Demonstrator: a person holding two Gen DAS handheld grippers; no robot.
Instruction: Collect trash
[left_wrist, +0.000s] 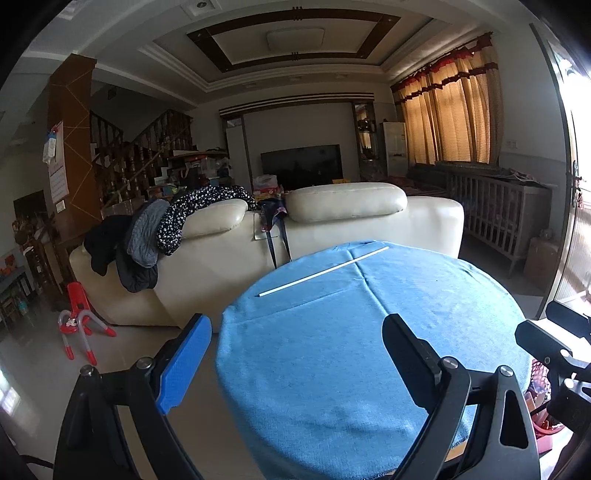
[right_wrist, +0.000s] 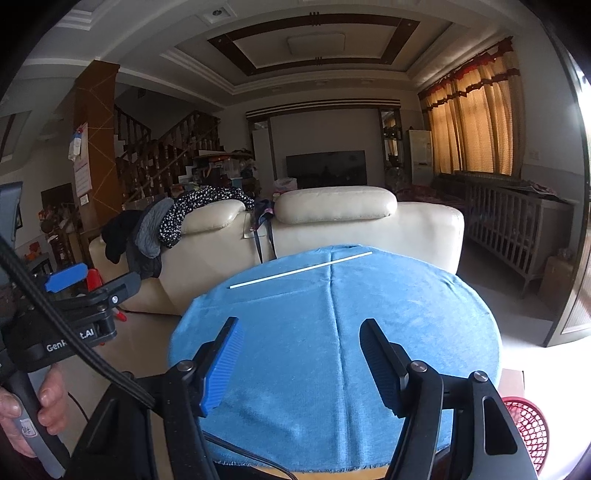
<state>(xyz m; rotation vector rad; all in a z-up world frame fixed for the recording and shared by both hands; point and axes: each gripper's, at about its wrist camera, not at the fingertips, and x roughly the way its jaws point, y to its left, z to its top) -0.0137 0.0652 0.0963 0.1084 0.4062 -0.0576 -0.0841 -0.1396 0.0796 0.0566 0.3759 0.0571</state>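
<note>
Left wrist view: a cream sofa (left_wrist: 258, 258) is seen at twelve o'clock behind a round table draped in a blue cloth (left_wrist: 332, 350). The left gripper (left_wrist: 295, 347) is held with jaws wide apart and nothing between them. The right gripper (right_wrist: 301, 354) is likewise parted and empty. A red mesh basket (right_wrist: 528, 424) is seen at four o'clock. A thin white straw (left_wrist: 325, 271) is laid diagonally near the cloth's far edge.

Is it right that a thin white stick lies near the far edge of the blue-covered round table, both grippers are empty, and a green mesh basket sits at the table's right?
One detail is off: the mesh basket is red, not green, as the right wrist view shows. The rest holds: the white stick lies near the far edge of the blue-covered table, and the left gripper and right gripper are empty.
</note>
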